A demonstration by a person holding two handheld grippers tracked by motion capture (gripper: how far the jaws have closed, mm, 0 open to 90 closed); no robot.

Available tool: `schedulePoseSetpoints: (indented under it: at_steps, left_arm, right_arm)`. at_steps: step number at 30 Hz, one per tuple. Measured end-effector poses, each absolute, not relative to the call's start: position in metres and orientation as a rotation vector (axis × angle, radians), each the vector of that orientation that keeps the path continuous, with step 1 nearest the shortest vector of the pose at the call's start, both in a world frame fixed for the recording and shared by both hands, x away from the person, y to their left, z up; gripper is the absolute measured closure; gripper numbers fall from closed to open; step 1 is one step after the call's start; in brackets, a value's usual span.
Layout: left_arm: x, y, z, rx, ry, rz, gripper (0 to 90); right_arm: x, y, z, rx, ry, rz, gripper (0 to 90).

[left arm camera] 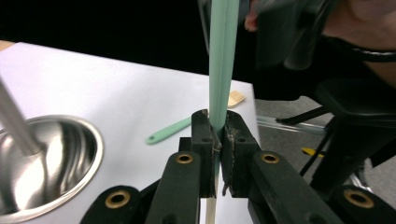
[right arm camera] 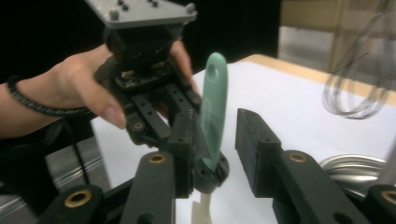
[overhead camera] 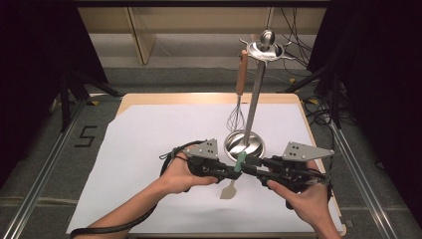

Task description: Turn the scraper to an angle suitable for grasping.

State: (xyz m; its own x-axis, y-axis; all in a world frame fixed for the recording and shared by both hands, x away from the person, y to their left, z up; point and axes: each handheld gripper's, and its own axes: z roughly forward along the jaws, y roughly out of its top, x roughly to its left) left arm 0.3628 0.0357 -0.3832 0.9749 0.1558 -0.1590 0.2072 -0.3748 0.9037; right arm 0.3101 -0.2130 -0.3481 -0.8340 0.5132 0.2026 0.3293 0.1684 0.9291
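Observation:
A spatula [overhead camera: 240,160] with a mint-green handle and a cream blade stands upright between my two grippers, blade down, above the white sheet. My left gripper [overhead camera: 237,171] is shut on it: in the left gripper view its jaws [left arm camera: 218,128] clamp the green handle [left arm camera: 223,60] low down, near the blade. My right gripper [overhead camera: 247,168] meets it from the other side and is open. In the right gripper view the jaws [right arm camera: 215,126] stand apart around the handle [right arm camera: 214,102], which sits close to the left-hand jaw.
A steel utensil stand rises just behind the grippers from its round base [overhead camera: 244,144] to its hook ring [overhead camera: 266,49]. A whisk [overhead camera: 238,107] with a wooden handle hangs from it. Another green-handled utensil [left arm camera: 168,130] lies on the sheet.

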Motion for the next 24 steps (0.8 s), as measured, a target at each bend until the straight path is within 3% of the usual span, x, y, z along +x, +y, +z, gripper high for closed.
schedulePoseSetpoints:
  at_steps: [5, 18, 24]
  left_arm:
    - [0.365, 0.036, -0.380, 1.966, 0.273, -0.002, 83.8]
    - [0.369, 0.033, -0.371, 1.948, 0.267, 0.013, 83.8]
    - [0.368, 0.033, -0.369, 1.942, 0.255, 0.012, 83.8]
  right_arm:
    - [0.312, -0.225, -0.352, 0.907, 2.172, 1.695, 62.3]
    - [0.318, -0.254, -0.377, 1.201, 2.058, 1.480, 64.4]
    - [0.317, -0.258, -0.381, 1.181, 2.075, 1.429, 66.9]
